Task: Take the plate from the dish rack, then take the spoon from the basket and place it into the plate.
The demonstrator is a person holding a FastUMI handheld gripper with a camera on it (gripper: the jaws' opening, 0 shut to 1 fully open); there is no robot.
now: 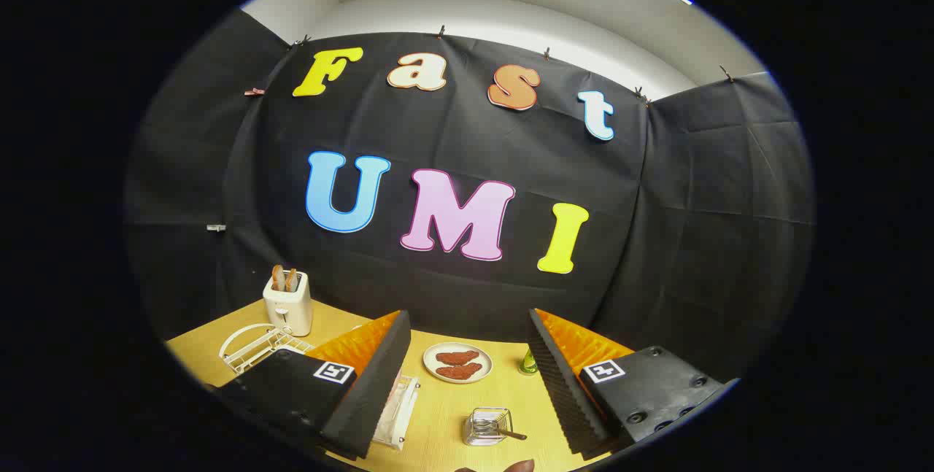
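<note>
My gripper [468,315] is held high over a wooden table [445,414], open wide with nothing between its fingers. A small wire basket [487,426] stands between the fingers, close in, and a spoon [503,431] lies in it with its handle sticking out to the right. A white wire dish rack [252,344] sits to the left beyond the left finger, which hides part of it; I cannot tell whether it holds a plate. Farther ahead between the fingers lies a round white plate [457,362] with two reddish-brown pieces of food on it.
A white toaster [288,304] with two slices of bread stands behind the dish rack. A white framed object [398,406] is partly hidden beside the left finger. A small green item [527,362] sits by the right finger. Black cloth walls close off the table's back.
</note>
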